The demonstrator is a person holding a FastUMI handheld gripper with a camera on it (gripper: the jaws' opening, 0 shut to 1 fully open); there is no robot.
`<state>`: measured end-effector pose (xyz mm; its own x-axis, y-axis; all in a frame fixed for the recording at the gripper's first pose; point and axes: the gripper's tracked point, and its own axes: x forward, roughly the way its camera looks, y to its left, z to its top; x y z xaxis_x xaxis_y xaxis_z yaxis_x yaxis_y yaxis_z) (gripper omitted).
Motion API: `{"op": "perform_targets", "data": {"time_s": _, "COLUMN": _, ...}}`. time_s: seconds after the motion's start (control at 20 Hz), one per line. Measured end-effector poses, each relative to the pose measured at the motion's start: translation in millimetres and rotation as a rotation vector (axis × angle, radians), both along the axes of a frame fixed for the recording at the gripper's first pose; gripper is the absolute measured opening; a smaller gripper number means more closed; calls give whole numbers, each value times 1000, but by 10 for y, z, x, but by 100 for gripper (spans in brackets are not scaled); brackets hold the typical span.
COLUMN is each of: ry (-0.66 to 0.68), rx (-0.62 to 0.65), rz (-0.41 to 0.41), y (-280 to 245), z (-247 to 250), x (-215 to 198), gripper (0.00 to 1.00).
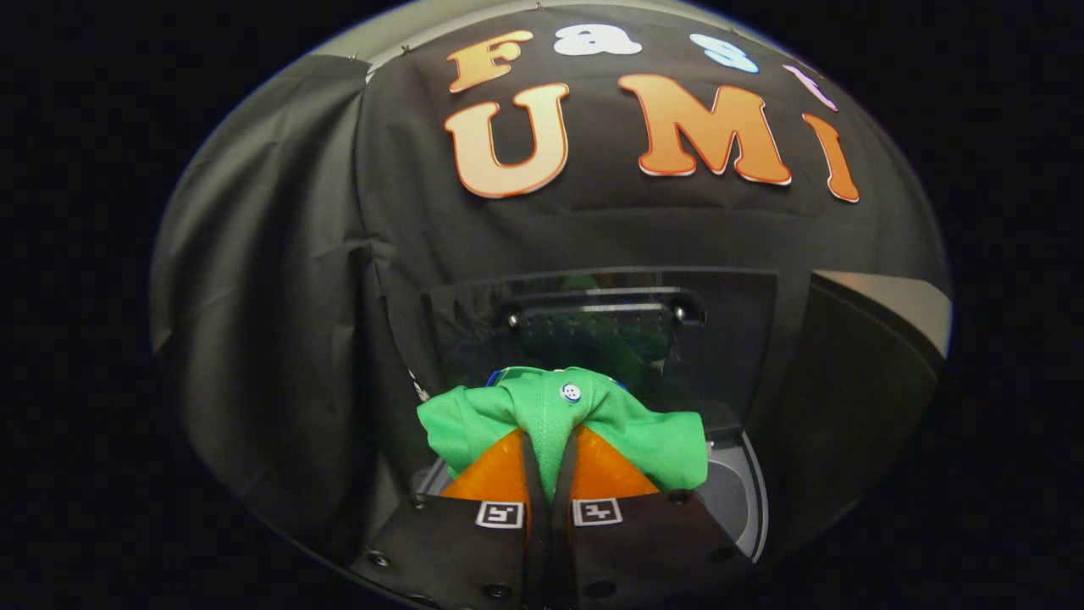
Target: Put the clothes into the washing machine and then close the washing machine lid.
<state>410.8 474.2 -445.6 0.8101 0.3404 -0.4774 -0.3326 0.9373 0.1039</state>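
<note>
Black booth cloth backs the raised washing machine lid (593,330); low centre, my gripper (549,470) clamps the green garment (593,424) above the drum (737,491) for loading.

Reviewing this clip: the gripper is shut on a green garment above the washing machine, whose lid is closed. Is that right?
Not quite. The gripper is shut on the green garment above the washing machine, but the lid stands open, raised behind the garment, as the gripper view shows.

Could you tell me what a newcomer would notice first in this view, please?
The bright green shirt stands out first, bunched between the orange fingers of the gripper, whose jaws are pinched shut on it. Just beyond it the dark lid stands raised, and the washer's grey rim curves beneath the cloth.
</note>
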Motion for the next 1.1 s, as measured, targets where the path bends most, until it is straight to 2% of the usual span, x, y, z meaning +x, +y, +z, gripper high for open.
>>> {"op": "perform_targets", "data": {"time_s": 0.2, "ry": 113, "rx": -2, "rz": -41, "y": -38, "z": -546, "x": -62, "gripper": 8}}
{"op": "perform_targets", "data": {"time_s": 0.6, "ry": 276, "rx": -122, "rz": -37, "y": -201, "z": -1466, "x": -391, "gripper": 8}}
{"op": "perform_targets", "data": {"time_s": 0.7, "ry": 348, "rx": -120, "rz": -62, "y": -263, "z": -1660, "x": -441, "gripper": 8}}
{"op": "perform_targets", "data": {"time_s": 0.9, "ry": 402, "rx": -79, "rz": -122, "y": -378, "z": -1776, "x": -442, "gripper": 8}}
{"op": "perform_targets", "data": {"time_s": 1.1, "ry": 391, "rx": -91, "rz": -80, "y": -343, "z": -1736, "x": -436, "gripper": 8}}
